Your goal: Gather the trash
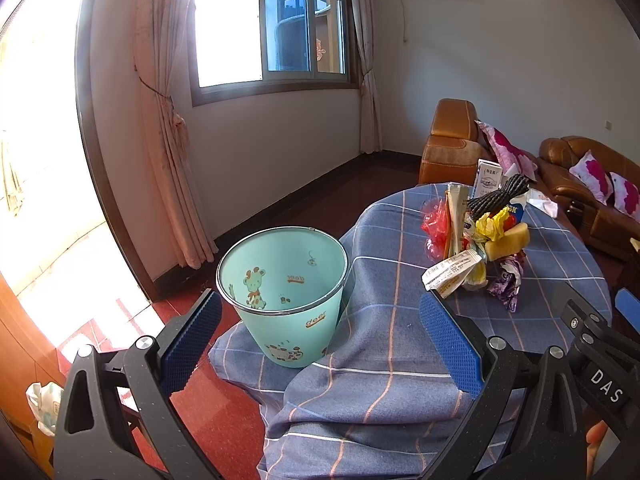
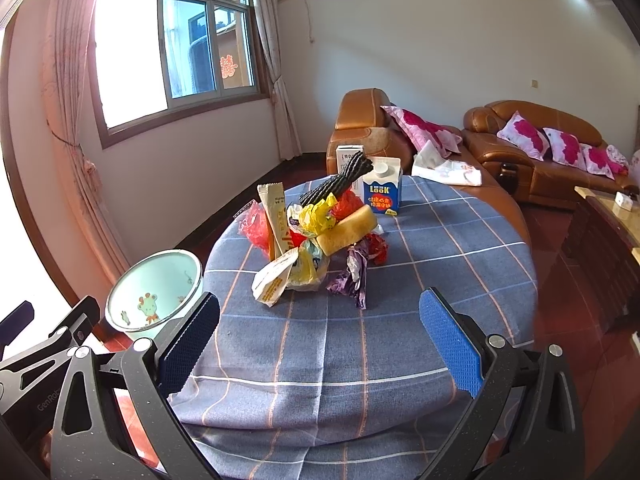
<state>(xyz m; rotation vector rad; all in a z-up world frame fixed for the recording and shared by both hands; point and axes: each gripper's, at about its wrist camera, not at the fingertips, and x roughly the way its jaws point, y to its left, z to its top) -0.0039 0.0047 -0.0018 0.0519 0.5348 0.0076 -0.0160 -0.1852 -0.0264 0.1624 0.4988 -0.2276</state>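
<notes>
A heap of trash (image 2: 316,236) lies in the middle of a round table under a blue checked cloth (image 2: 400,340): wrappers, a yellow sponge (image 2: 348,228), a black corrugated piece, red and purple plastic. A blue and white milk carton (image 2: 382,192) stands behind the heap. The heap also shows in the left wrist view (image 1: 476,240). A mint green bin (image 1: 284,292) with a giraffe print stands at the table's left edge and also shows in the right wrist view (image 2: 156,296). My left gripper (image 1: 320,332) is open in front of the bin. My right gripper (image 2: 320,332) is open, short of the heap.
Brown leather sofas (image 2: 520,148) with pink cushions stand behind the table. A white tissue packet (image 2: 444,168) lies at the table's far edge. A wooden cabinet (image 2: 608,236) is on the right. The floor is red tile (image 1: 224,412). A window and curtains are on the left.
</notes>
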